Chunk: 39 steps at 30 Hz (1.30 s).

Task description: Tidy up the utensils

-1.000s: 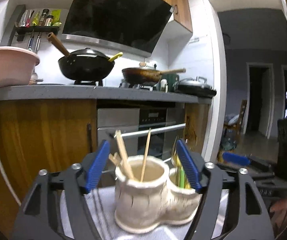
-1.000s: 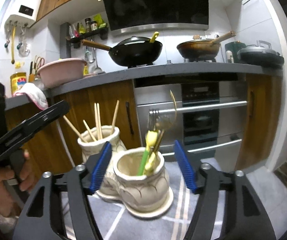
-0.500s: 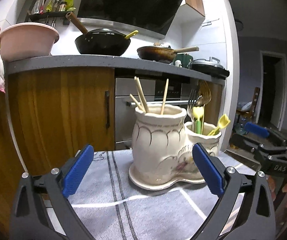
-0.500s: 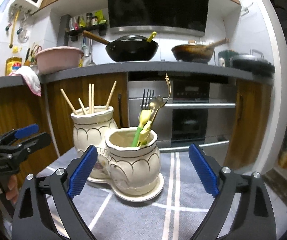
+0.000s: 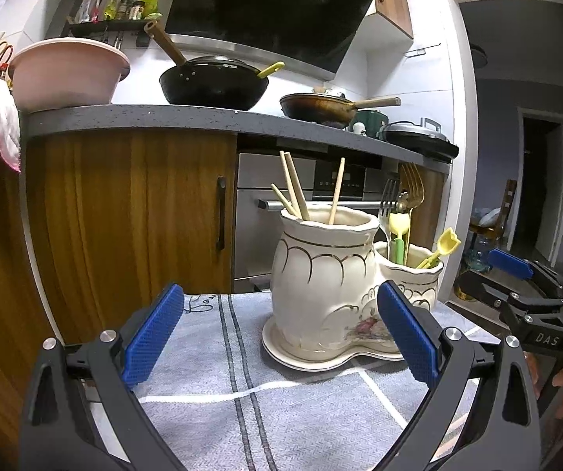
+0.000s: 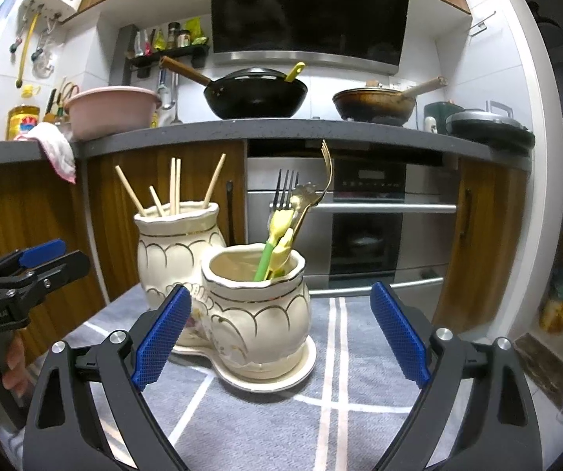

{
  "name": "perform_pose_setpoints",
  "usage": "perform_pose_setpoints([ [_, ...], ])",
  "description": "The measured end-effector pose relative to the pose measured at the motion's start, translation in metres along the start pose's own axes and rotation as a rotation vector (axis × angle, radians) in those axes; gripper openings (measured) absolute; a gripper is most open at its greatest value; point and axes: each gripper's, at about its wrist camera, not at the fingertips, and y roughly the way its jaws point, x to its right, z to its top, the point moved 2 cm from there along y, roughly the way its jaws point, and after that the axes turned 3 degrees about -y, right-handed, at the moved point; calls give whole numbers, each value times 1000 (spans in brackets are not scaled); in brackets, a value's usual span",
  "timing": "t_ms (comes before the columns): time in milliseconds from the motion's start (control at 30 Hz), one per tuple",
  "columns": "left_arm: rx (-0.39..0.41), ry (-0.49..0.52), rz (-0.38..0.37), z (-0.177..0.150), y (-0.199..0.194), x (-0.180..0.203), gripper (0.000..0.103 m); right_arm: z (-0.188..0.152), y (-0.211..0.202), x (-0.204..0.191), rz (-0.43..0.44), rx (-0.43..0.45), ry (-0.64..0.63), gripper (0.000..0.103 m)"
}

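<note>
Covering table: grey striped cloth (image 6: pixel 340 424)

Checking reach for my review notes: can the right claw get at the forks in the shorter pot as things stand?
Probably yes. The right claw is open and empty, the shorter pot sits just ahead of it, and the forks stand well above the rim with nothing over them. The left claw waits off to the side.

Grey countertop (image 6: pixel 281 131) over wooden cabinets (image 5: pixel 132 212), black hood (image 6: pixel 308 8) on white-tiled wall.
</note>
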Motion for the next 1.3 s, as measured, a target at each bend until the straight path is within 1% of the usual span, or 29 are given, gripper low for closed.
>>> perform_pose_setpoints([
  [1300, 17, 20, 28, -1, -6, 3, 97, 1, -3, 2, -14, 10, 0, 92],
])
